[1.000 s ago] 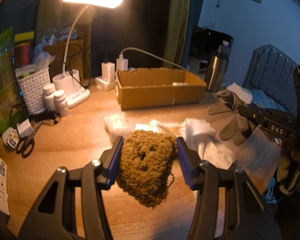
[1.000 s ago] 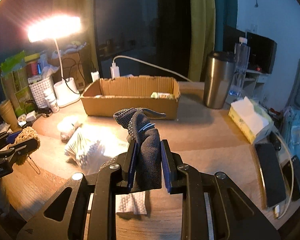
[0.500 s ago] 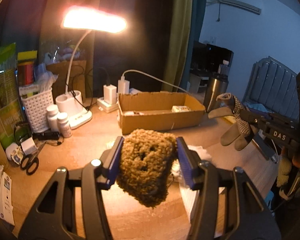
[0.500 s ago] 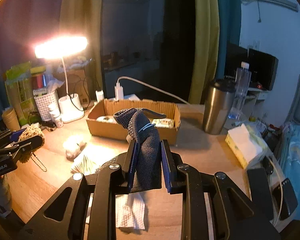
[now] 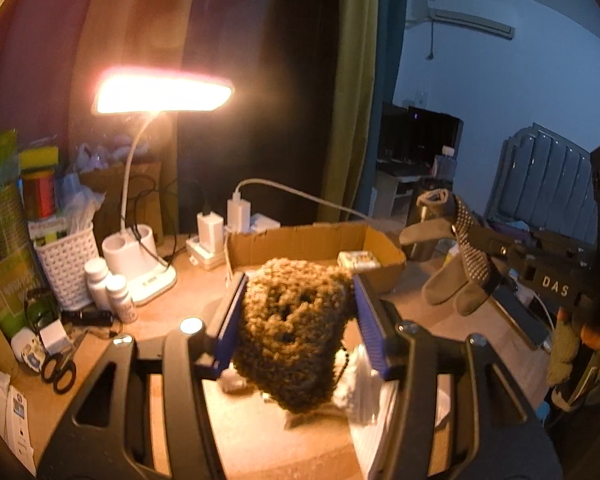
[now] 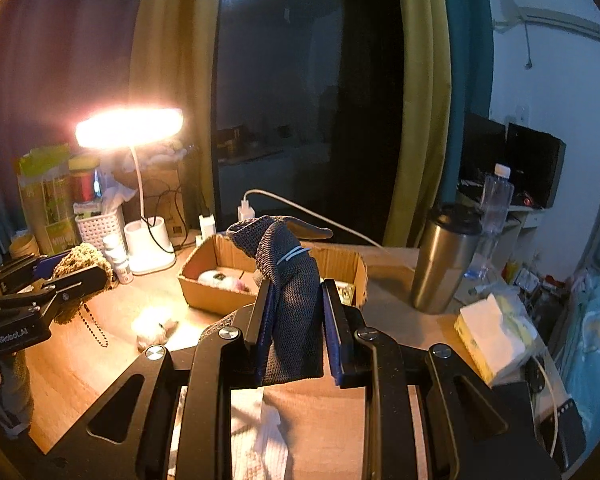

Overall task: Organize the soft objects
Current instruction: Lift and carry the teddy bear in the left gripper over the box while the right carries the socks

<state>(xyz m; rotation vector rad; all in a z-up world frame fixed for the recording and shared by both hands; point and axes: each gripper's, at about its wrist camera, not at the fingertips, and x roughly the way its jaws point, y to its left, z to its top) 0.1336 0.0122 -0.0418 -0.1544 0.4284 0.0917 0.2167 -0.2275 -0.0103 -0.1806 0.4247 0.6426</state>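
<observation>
Left gripper [image 5: 296, 320] clamped on fuzzy brown plush [image 5: 290, 332], right gripper [image 6: 296, 320] clamped on grey knit glove [image 6: 294, 296], both held above the desk [image 6: 100, 360] near cardboard box [image 6: 204, 292].

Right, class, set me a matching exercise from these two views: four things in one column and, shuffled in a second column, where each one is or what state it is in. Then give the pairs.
Things
1. brown plush
2. grey glove
3. steel tumbler
4. desk lamp

Places or states
A. switched on, glowing
B. clamped in the right gripper
C. standing on the table, right of the cardboard box
D. clamped in the left gripper

Pairs: 1-D, 2-B, 3-C, 4-A
</observation>
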